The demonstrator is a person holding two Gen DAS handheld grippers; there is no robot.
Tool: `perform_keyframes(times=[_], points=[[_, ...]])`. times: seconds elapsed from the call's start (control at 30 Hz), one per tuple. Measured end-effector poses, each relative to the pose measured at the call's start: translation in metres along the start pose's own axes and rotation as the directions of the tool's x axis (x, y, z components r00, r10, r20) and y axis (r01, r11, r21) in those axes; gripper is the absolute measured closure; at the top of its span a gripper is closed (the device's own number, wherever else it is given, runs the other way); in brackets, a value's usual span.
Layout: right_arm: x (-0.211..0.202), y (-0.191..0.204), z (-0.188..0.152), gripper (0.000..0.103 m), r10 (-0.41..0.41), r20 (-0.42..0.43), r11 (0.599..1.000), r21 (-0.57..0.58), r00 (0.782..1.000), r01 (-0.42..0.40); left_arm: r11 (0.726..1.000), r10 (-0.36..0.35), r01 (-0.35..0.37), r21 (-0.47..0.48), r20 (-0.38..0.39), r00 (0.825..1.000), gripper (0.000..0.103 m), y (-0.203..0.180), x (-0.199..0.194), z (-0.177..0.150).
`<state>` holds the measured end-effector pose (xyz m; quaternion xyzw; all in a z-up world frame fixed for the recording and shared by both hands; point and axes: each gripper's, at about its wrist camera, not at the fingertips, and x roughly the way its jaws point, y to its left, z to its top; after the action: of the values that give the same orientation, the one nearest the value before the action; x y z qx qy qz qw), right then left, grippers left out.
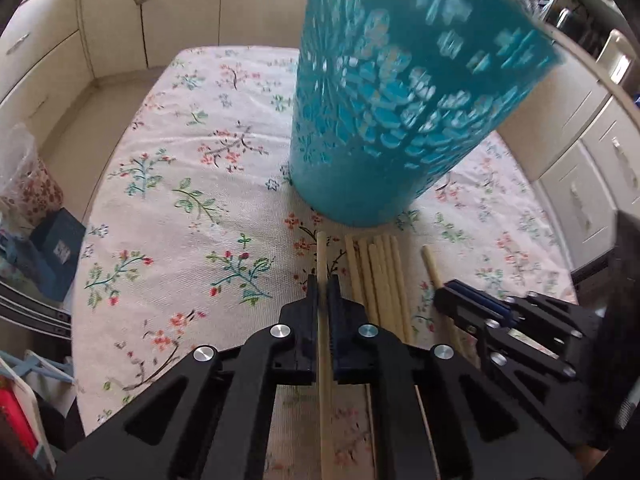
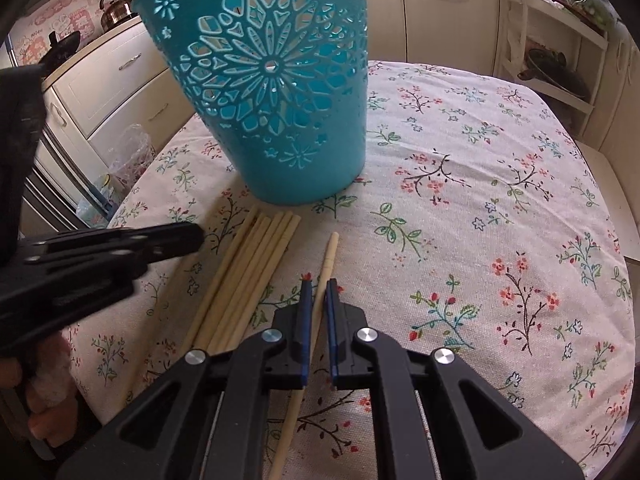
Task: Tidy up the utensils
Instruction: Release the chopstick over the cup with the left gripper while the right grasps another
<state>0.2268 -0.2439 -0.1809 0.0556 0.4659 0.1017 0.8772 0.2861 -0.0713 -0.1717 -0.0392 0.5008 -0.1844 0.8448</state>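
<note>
A tall teal cut-out holder (image 1: 400, 100) (image 2: 276, 100) stands upright on the floral tablecloth (image 1: 192, 184) (image 2: 480, 200). Just in front of it lies a bundle of several pale wooden chopsticks (image 1: 380, 280) (image 2: 256, 264). My left gripper (image 1: 322, 284) is shut on a single chopstick (image 1: 321, 248) just left of the bundle, its tip pointing toward the holder. My right gripper (image 2: 318, 284) is shut on another chopstick (image 2: 330, 252) to the right of the bundle. Each gripper shows side-on in the other's view: the right gripper (image 1: 442, 292) and the left gripper (image 2: 198, 236).
Cream cabinets (image 1: 120, 20) (image 2: 120, 76) ring the table. A plastic bag (image 1: 24, 184) and a blue box (image 1: 60, 252) sit beyond the table's left edge. A kettle (image 2: 114, 10) stands on a counter, and a white rack (image 2: 560, 60) is at the far right.
</note>
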Motion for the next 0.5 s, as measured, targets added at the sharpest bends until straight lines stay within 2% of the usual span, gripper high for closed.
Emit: perform_keyframes(times=[0.1, 0.2, 0.27, 0.33, 0.37, 0.5], points=[[0.0, 0.0, -0.001, 0.095, -0.001, 0.002, 1.0, 0.005, 1.0, 0.001, 0.996, -0.082, 0.083, -0.012, 0.084, 0.993, 0.098, 0.003, -0.045, -0.003], [-0.001, -0.001, -0.001, 0.095, 0.004, 0.006, 1.0, 0.019, 1.0, -0.004, 0.988, -0.147, 0.152, -0.01, 0.186, 0.971, 0.098, 0.001, -0.09, 0.009], [-0.001, -0.003, -0.001, 0.095, 0.01, 0.005, 1.0, 0.028, 1.0, -0.01, 0.982, -0.182, 0.188, 0.008, 0.296, 0.938, 0.098, -0.006, -0.125, 0.031], [-0.001, -0.005, -0.001, 0.095, 0.02, 0.006, 0.999, 0.041, 1.0, -0.021, 0.976, -0.209, 0.216, 0.026, 0.388, 0.897, 0.098, -0.015, -0.148, 0.054], [-0.001, -0.005, -0.001, 0.095, 0.024, 0.005, 0.999, 0.045, 1.0, -0.024, 0.974, -0.216, 0.223, 0.038, 0.44, 0.871, 0.098, -0.02, -0.159, 0.066], [-0.001, -0.007, -0.001, 0.096, 0.043, 0.008, 0.997, 0.065, 0.999, -0.044, 0.978, -0.192, 0.203, 0.047, 0.581, 0.79, 0.098, -0.036, -0.174, 0.112]])
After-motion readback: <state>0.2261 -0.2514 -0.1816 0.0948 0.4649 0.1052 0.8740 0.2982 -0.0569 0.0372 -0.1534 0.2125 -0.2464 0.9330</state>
